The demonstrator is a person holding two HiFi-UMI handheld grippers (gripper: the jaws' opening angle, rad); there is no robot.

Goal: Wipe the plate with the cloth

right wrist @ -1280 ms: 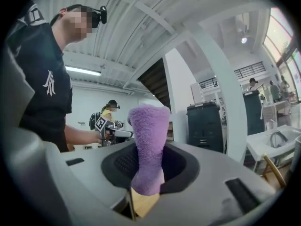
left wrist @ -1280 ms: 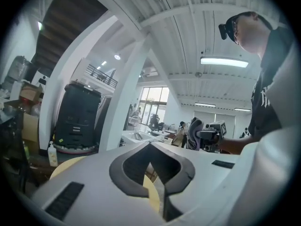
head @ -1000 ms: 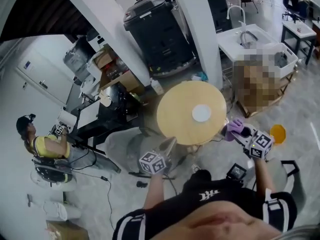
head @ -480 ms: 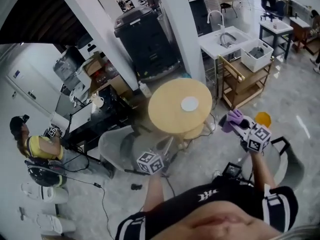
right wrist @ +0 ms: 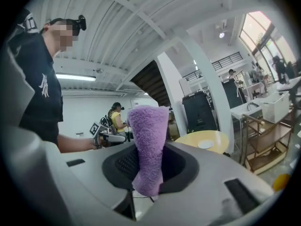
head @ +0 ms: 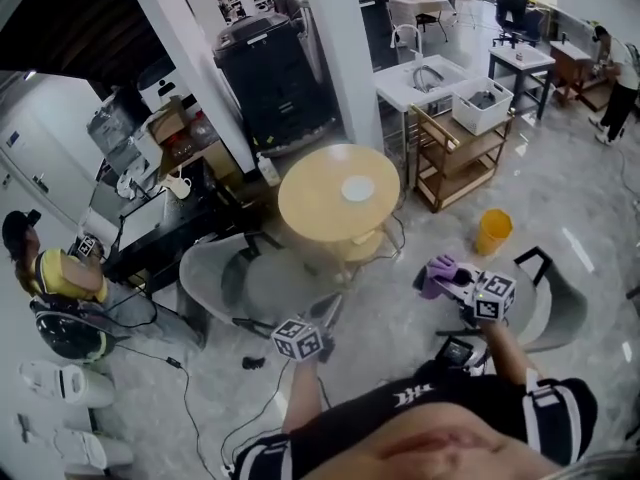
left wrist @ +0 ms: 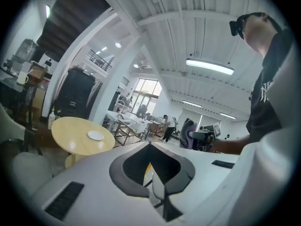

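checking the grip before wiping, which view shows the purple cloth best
The right gripper view: the purple cloth stands large and centred, pinched in the right gripper. The head view shows only a small purple bundle at that gripper's tip. The left gripper view shows at most a tiny purplish patch.

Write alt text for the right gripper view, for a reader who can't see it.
The right tongs are shut on a fluffy purple cloth that stands up in the middle of the view. Beyond it, to the right, a small white round plate lies on a round pale wooden table, well apart from the cloth.
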